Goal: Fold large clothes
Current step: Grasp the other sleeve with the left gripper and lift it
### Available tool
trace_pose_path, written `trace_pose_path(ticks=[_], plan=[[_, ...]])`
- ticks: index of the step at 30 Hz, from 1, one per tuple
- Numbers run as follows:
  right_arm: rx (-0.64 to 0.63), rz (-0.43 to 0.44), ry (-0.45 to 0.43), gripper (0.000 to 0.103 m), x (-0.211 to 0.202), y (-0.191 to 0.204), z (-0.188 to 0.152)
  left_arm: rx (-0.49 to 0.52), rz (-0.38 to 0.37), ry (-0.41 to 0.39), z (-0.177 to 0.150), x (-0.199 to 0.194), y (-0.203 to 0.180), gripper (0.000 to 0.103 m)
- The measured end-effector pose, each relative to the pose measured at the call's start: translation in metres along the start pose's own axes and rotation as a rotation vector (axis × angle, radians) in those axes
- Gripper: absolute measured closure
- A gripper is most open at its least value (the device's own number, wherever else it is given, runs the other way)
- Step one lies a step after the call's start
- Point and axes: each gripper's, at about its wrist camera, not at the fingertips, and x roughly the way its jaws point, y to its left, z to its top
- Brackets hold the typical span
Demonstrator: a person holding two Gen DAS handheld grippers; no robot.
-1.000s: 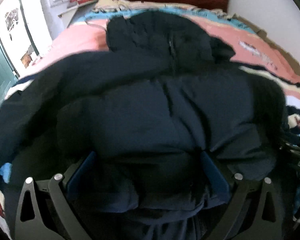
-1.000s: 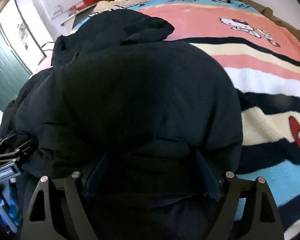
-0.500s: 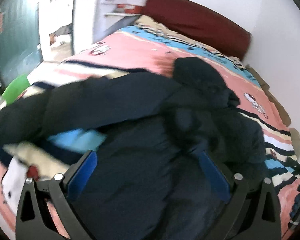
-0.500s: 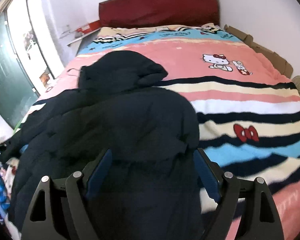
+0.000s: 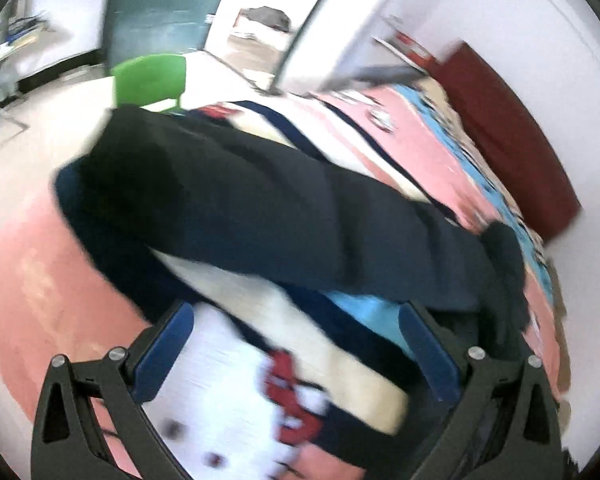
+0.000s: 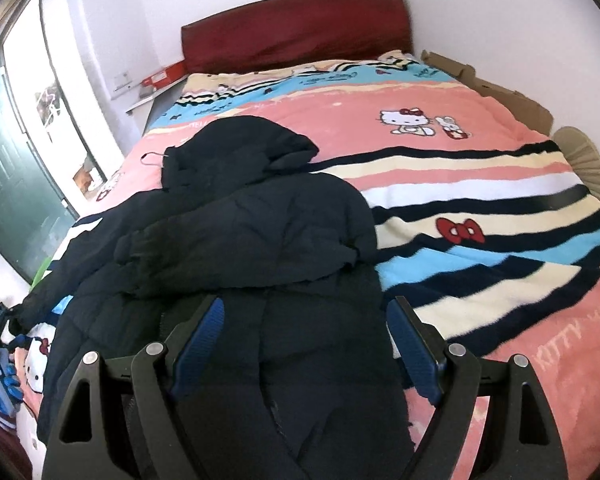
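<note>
Two tongs stand wide, and neither holds anything. The right tongs (image 6: 304, 344) hover over the lower part of the dark puffer jacket (image 6: 236, 240), their blue pads clear of the cloth. The jacket lies along the left side of the bed (image 6: 480, 168), hood toward the red headboard (image 6: 296, 28), one sleeve reaching to the left edge. The left tongs (image 5: 296, 356) hang above the striped blanket (image 5: 228, 360) near that edge, below the blurred sleeve (image 5: 236, 200).

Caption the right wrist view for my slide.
Dark puffer jacket sprawled on a striped cartoon blanket, right gripper open above it.
</note>
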Motion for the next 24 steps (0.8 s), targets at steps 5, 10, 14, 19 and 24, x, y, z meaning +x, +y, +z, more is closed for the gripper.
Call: trace_pose_path(ticks=[5,10,14,19,24], plan=[[0.037,-0.02,0.021,0.02,0.007,-0.009,-0.007,-0.12,0.006,0.031,0.014,0.018,0.037,0.002],[0.018,-0.026,0.043,0.02,0.011,-0.004,-0.012,-0.266,-0.061,0.024,0.023,0.037,0.055,0.002],[0.014,-0.042,0.034,0.02,0.005,-0.008,-0.011,-0.328,-0.082,0.004,0.031,0.045,0.059,0.003],[0.039,-0.065,0.028,0.02,0.0,-0.019,-0.013,-0.398,-0.085,-0.018,0.04,0.053,0.066,0.027],[0.058,-0.069,0.025,0.02,-0.004,-0.028,-0.016,-0.476,-0.09,-0.02,0.036,0.055,0.082,0.073]])
